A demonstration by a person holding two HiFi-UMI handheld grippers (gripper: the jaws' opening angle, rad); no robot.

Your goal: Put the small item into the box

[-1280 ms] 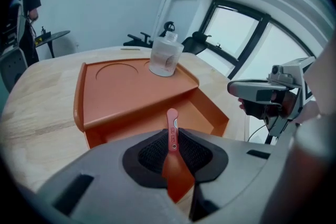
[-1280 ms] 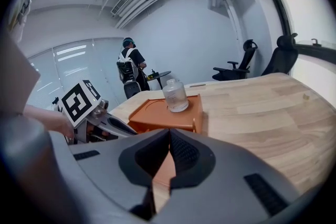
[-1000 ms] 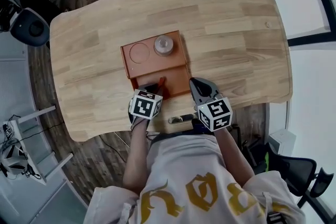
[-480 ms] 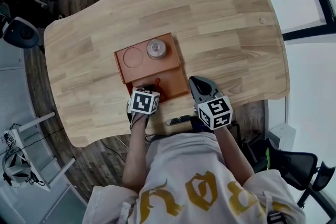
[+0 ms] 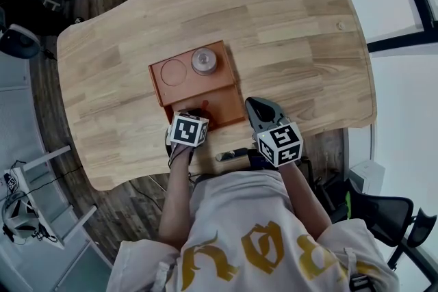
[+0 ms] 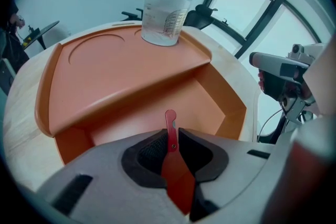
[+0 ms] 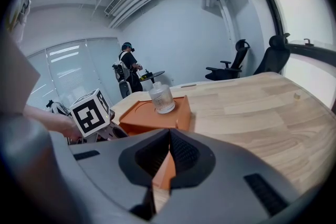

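Observation:
An orange box lies on the wooden table, with a raised shelf at the back and an open lower compartment at the front. A clear jar stands on the shelf. My left gripper is at the compartment's front edge, shut on a small flat red item that points into the compartment. My right gripper hovers just right of the box's front corner, shut with nothing in it. From the right gripper view the box, the jar and the left gripper's marker cube show ahead.
The shelf has an empty round recess left of the jar. The table's front edge runs just under both grippers. Office chairs and a person stand far behind the table.
The head view has shifted slightly. The left gripper still holds the red item at the compartment's front and has barely moved. The right gripper keeps its place.

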